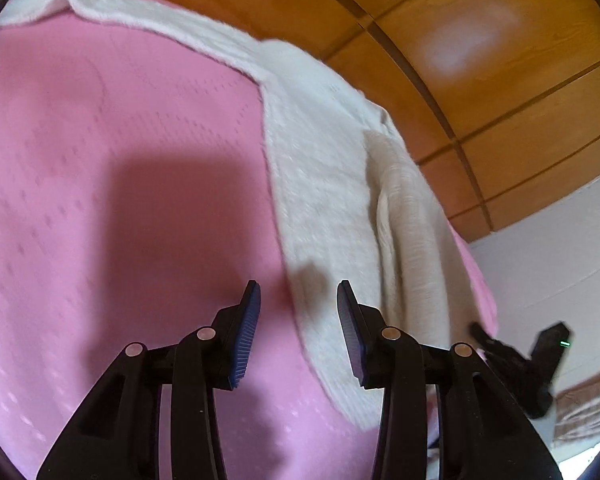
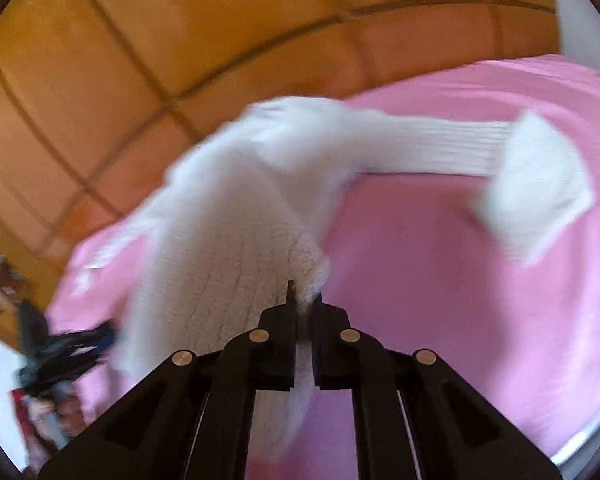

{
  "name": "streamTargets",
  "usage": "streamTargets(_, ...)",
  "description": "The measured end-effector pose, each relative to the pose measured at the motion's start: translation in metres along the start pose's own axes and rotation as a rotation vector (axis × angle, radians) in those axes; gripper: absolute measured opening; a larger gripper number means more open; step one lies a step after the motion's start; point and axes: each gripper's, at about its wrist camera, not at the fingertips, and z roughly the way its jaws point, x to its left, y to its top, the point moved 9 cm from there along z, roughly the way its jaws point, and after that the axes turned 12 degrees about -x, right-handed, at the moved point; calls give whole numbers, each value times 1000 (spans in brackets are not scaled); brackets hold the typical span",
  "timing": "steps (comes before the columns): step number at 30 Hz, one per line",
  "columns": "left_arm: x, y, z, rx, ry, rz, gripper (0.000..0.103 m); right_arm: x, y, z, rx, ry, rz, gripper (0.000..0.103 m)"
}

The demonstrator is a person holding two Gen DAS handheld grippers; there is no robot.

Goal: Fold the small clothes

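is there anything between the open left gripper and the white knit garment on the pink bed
Nothing visible. The left gripper hangs open just above the white garment's near edge, with only the pink bedspread below. The right gripper is already shut on another part of it.

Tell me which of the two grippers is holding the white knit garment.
The right gripper: its fingers are shut on the white knit garment. The left gripper hangs open, with nothing between its fingers.

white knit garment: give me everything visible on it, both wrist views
The white knitted garment looks like soft, ribbed wool with a long ribbed sleeve stretched right, ending in a folded cuff. It lies spread on the pink textured bedspread, partly lifted. The right gripper is shut on one edge, raising it. The left gripper is open, beside its edge. Motion blur hides finer detail.
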Motion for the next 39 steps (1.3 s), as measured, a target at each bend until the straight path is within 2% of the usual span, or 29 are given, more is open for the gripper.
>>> streamTargets(2,-8,-10,6,23,-31,-6,38,-23,-6,8,24,-55,-4,5)
streamTargets(6,-26,-37,21,79,-65,14,38,-43,-18,13,62,23,112,11)
streamTargets(7,-28,-38,24,77,-59,26,35,-42,-20,12,68,41,126,13)
streamTargets(8,-30,-39,26,74,-53,41,27,-39,-21,12,77,60,136,19)
streamTargets(9,-33,-38,29,77,-48,57,8,-38,-24,11,91,78,141,23)
streamTargets(10,-34,-36,30,73,-40,64,7,-35,-25,10,98,91,140,26)
streamTargets(12,-37,-27,25,49,-37,79,6,-26,-28,8,109,107,114,24)
streamTargets(13,-38,-22,21,33,-32,95,5,-19,-29,9,116,111,102,10)
streamTargets(17,-41,9,-12,-51,-16,137,4,3,-17,-4,98,133,34,6)
streamTargets(21,-40,43,-64,-134,-14,145,4,32,18,-51,1,189,-48,5)
streamTargets(24,-33,53,-109,-169,-15,134,4,49,35,-90,-53,230,-98,5)
streamTargets(26,-27,50,-131,-180,12,142,4,51,34,-111,-63,243,-128,5)
streamTargets(29,2,23,-165,-158,63,115,4,41,13,-129,-34,240,-131,5)
streamTargets(32,30,-13,-161,-97,147,93,4,17,-37,-118,79,189,-110,5)
streamTargets(35,62,-48,-140,-20,229,59,4,-16,-92,-91,198,79,-92,5)
streamTargets(37,70,-62,-129,24,279,91,4,-31,-107,-81,235,43,-59,5)
streamTargets(39,64,-59,-127,14,345,174,4,-36,-106,-76,238,36,-42,6)
